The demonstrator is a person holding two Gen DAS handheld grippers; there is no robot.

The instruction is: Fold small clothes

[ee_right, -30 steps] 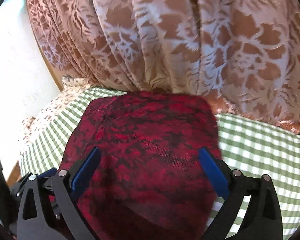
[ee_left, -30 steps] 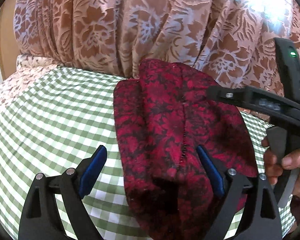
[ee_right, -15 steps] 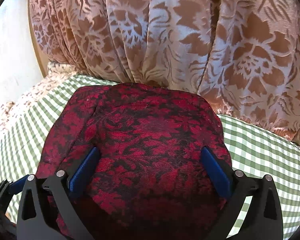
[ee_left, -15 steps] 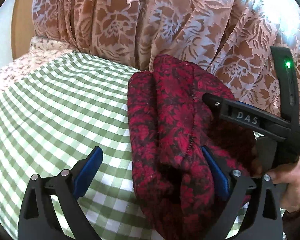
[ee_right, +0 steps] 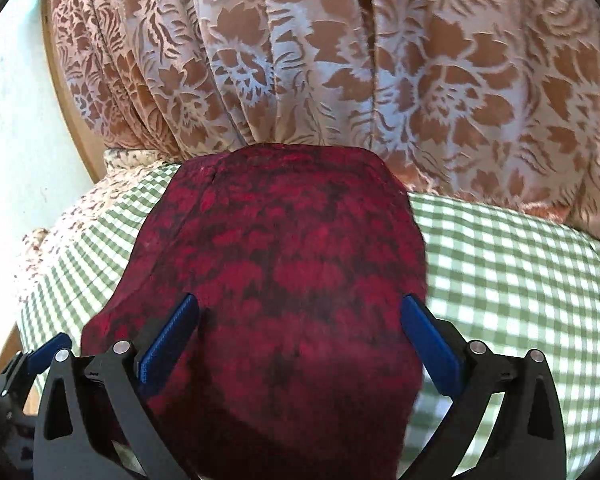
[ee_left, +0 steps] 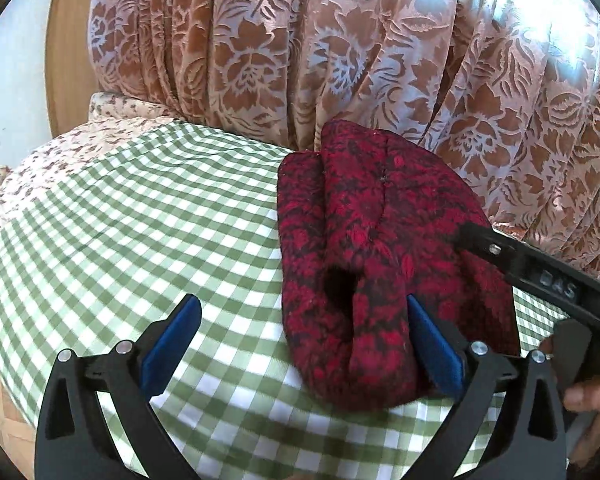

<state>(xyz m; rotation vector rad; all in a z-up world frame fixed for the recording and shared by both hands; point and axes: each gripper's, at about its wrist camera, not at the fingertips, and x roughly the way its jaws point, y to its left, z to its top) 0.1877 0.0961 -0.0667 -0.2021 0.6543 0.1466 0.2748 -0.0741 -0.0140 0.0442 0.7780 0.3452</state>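
A patterned curtain point(ee_left: 340, 48) hangs behind a green checked cloth point(ee_left: 140, 232). On the cloth, against the curtain's foot, lies a folded red garment point(ee_left: 380, 248). The left gripper point(ee_left: 300, 340), jaws just opened wide, grips nothing; its right pad borders the garment. The right gripper point(ee_right: 300, 340) stands wide over the garment, not pinching it.

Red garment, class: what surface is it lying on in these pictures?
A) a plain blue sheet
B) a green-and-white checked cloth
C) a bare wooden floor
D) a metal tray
B: the red garment rests on the green-and-white checked cloth, with a floral curtain hanging behind it.
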